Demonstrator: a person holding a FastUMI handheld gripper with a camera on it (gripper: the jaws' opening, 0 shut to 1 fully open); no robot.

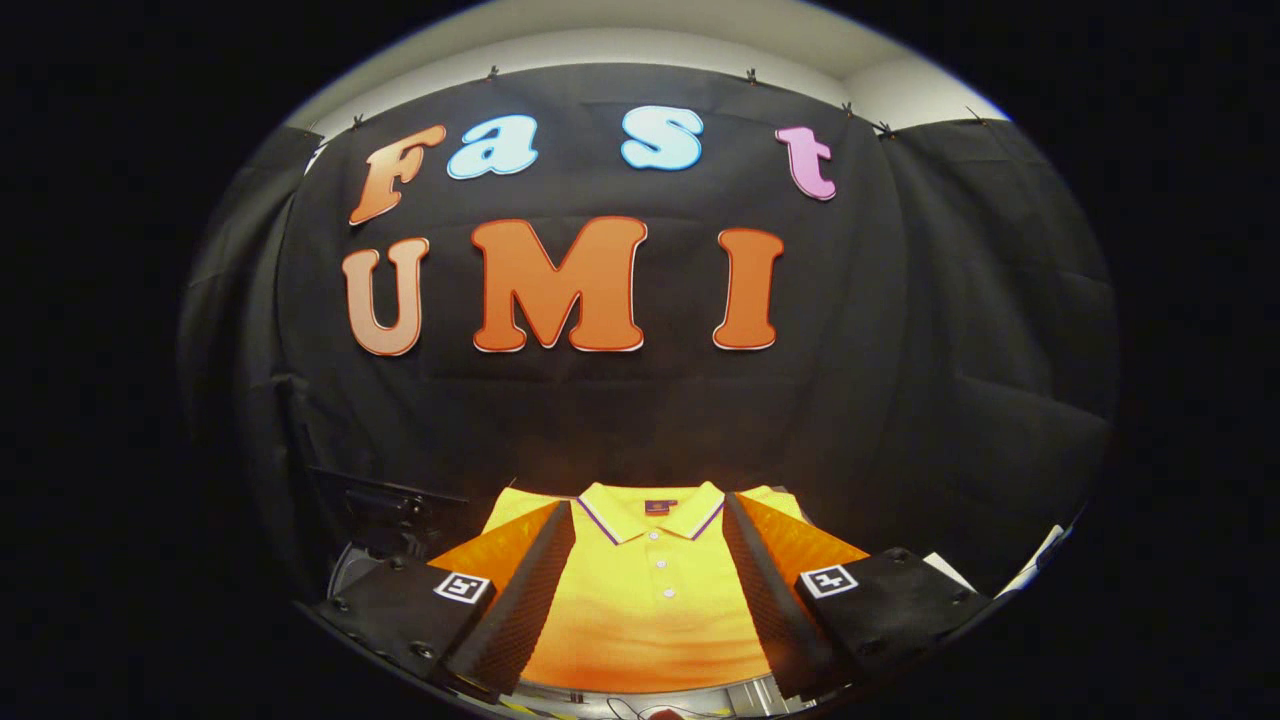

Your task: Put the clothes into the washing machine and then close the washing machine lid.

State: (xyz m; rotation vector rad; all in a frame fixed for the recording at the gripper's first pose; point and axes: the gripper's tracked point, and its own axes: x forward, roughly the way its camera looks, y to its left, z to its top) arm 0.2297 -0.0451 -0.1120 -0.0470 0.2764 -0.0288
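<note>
- Gripper (648,575) held level, jaws spread wide, nothing pinched between them.
- Folded yellow polo shirt (650,600) lying flat just ahead of the fingers and between them, collar pointing away toward the booth wall.
- Collar (652,508) trimmed with a thin dark stripe; small label visible inside the neck, too small to read.
- Button placket (661,575) running down the middle of the shirt, three pale buttons showing.
- Left finger (520,600) and right finger (765,590) flanking the shirt's body, ribbed inner pads facing the fabric; contact with the cloth hard to judge.
- Square black-and-white marker (462,587) on the left finger's housing, another one (829,579) on the right.
- Dark object (390,505) to the left of the shirt, beyond the left finger, too dim to identify.
- Black cloth wall (950,350) rising behind the shirt, pale ceiling above it.
</note>
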